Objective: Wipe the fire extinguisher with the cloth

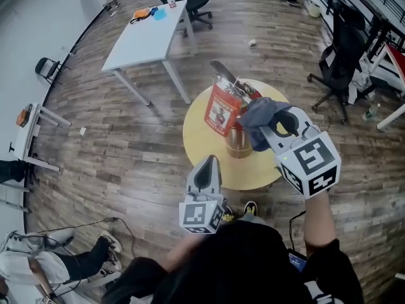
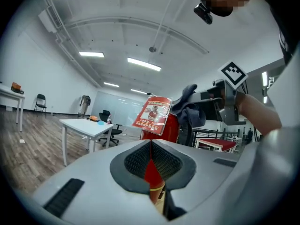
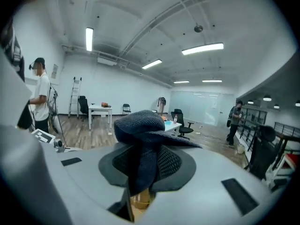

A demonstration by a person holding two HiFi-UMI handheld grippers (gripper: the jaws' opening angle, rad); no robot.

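The right gripper (image 1: pixel 258 132), arm stretched forward over the table (image 1: pixel 201 141), is clamped on the cloth (image 1: pixel 264 111), held at the top of the extinguisher (image 1: pixel 238 141), which stands mid-table. The left gripper (image 1: pixel 211 162) hovers at the table's near edge, pointing at the extinguisher, jaws together and empty. The print on the extinguisher's red card (image 1: pixel 221 109) is too small to read.

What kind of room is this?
Probably a big office or workshop: there's a white desk, rolling office chairs and long strip lights on the ceiling.
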